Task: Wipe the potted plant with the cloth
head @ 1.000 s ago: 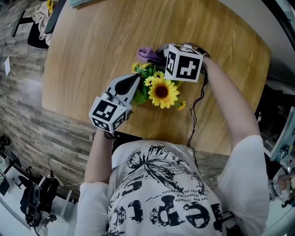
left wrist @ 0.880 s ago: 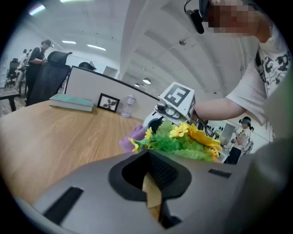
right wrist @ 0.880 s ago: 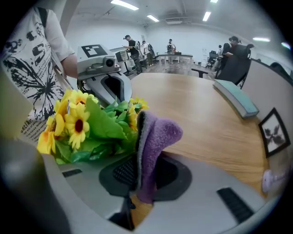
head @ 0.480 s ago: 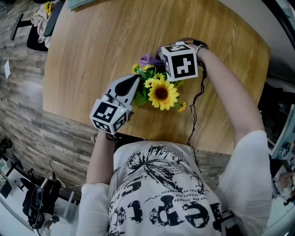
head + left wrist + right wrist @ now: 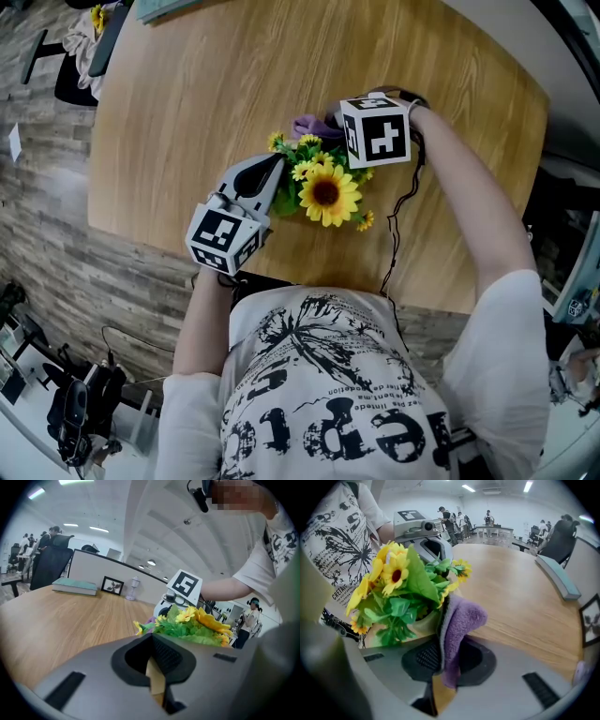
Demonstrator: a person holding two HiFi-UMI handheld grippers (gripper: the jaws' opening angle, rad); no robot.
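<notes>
A potted plant [image 5: 323,187] with yellow sunflowers and green leaves stands near the front of the round wooden table [image 5: 187,94]. My right gripper [image 5: 443,663] is shut on a purple cloth [image 5: 459,620], which lies against the leaves and the beige pot [image 5: 423,623]. In the head view the cloth [image 5: 314,125] shows just behind the flowers, beside the right marker cube [image 5: 377,129]. My left gripper [image 5: 275,167] is shut, its tip at the plant's left side among the leaves. Its own view shows the closed jaws with the foliage [image 5: 192,625] just beyond.
A teal book [image 5: 75,587] and a small picture frame [image 5: 112,585] lie at the table's far side. A black cable [image 5: 398,216] trails from the right gripper across the table to its front edge. Office chairs and people stand in the background.
The right gripper has rolled and shifted slightly, and the purple cloth has slid along the back of the plant. The left gripper and the plant stay where they were.
</notes>
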